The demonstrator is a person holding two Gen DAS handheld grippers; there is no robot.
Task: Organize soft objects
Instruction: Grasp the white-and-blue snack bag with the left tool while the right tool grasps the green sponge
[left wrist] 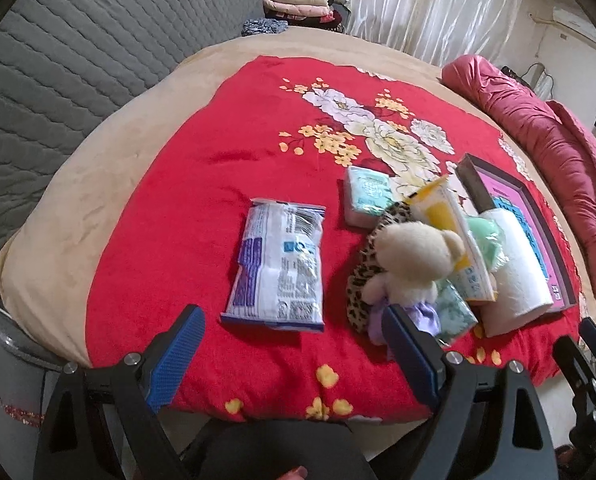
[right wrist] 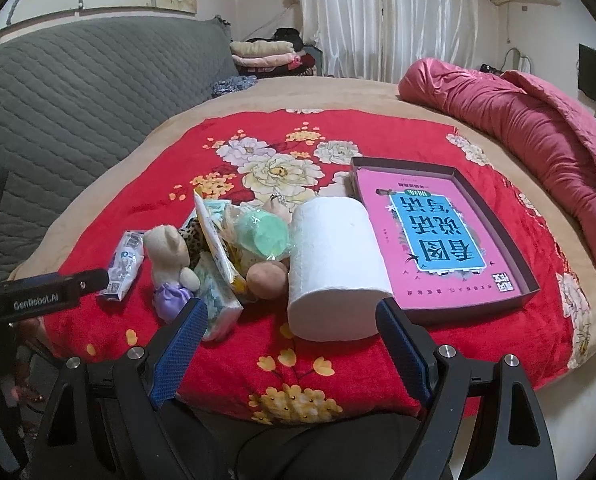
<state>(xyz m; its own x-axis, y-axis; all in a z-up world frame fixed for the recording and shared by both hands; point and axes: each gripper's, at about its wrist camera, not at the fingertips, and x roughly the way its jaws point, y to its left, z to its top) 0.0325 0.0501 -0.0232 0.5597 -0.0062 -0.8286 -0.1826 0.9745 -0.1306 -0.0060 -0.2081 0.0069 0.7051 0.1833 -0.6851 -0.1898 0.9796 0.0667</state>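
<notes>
Both tools are poised at the near edge of the bed, nothing yet taken up; by my judgement the sorting has barely begun. The left gripper [left wrist: 294, 344] stands with its jaws spread wide and empty. The blue-and-white wipes packet [left wrist: 276, 266] lies flat directly ahead of it, apart from the rest. Just off its right finger sits the cream teddy bear [left wrist: 411, 264], leaning on a leopard-print item [left wrist: 361, 292].

The right gripper [right wrist: 292, 334] is likewise released and holds nothing. The white paper roll [right wrist: 333, 264] lies on its side directly ahead, between the lines of the two fingers. Ahead and to its left is the heap: a green sponge in wrap [right wrist: 264, 236], a yellow-edged tissue pack [right wrist: 216, 240], a floral tissue pack [right wrist: 218, 300] near the left finger, and a tan round soft item [right wrist: 266, 278] touching the roll.

The one container, a shallow dark tray [right wrist: 493, 216], lies ahead and to the right, its near corner just beside the right finger. It holds only a pink-and-blue printed sheet or book; no soft object is in it.

The next move, as I judge it, calls for the right jaws to advance and close across the roll without crushing it.
</notes>
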